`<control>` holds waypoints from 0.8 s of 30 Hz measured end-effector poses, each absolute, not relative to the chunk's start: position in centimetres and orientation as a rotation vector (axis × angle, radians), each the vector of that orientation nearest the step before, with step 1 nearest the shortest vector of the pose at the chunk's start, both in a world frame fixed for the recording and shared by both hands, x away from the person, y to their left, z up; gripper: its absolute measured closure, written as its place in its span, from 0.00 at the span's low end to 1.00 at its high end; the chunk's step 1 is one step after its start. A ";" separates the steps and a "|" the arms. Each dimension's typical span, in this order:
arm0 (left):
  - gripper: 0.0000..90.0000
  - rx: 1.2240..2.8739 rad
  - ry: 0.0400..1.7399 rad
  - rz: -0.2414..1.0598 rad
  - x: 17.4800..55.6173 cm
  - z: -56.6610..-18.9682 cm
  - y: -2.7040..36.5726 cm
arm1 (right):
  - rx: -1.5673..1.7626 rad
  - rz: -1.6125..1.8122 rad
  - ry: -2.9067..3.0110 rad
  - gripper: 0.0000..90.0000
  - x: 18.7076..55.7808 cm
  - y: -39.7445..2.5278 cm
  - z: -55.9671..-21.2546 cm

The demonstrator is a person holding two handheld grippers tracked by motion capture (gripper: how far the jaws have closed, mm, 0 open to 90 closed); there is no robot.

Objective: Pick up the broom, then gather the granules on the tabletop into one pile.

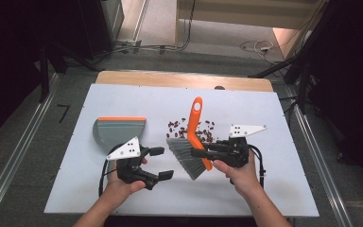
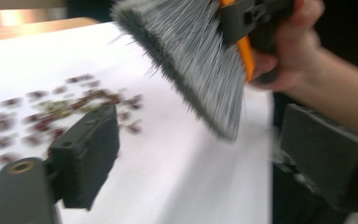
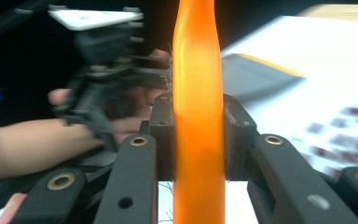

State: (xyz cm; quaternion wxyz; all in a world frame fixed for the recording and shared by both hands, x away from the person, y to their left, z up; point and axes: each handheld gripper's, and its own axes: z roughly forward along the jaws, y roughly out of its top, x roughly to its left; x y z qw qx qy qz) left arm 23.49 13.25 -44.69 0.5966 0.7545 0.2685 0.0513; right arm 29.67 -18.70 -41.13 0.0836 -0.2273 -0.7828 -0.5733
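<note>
An orange-handled brush (image 1: pixel 194 128) with grey bristles (image 1: pixel 186 156) is held over the white table top (image 1: pixel 123 99); my right gripper (image 1: pixel 202 153) is shut on its handle (image 3: pixel 198 121) near the head. Dark red beans (image 1: pixel 189 128) lie scattered behind the bristles. A grey dustpan (image 1: pixel 119 131) with an orange rim rests flat to the left. My left gripper (image 1: pixel 161 163) stands open just in front of the dustpan, jaws pointing right toward the bristles (image 2: pixel 191 60), with nothing between them (image 2: pixel 191 158). The beans (image 2: pixel 60 112) look blurred beyond its left jaw.
The wooden strip (image 1: pixel 184 79) runs along the table's far edge. Floor rails (image 1: pixel 9 161) flank the table on both sides. Cables (image 1: pixel 255 46) lie on the floor behind. Bare white surface lies along the front and right of the table.
</note>
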 end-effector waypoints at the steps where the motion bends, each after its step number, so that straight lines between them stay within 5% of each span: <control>1: 0.10 1.747 0.639 0.135 23.4 -44.7 13.7 | -0.710 -1.703 -2.374 0.77 29.7 -18.9 -41.0; 8: 0.00 1.741 0.680 0.194 23.3 -44.7 15.5 | -0.856 -1.694 -2.480 0.77 30.2 -20.2 -40.4; 24: 0.00 1.734 0.729 0.257 22.8 -45.0 18.0 | -1.176 -1.594 -2.724 0.77 31.7 -22.7 -40.0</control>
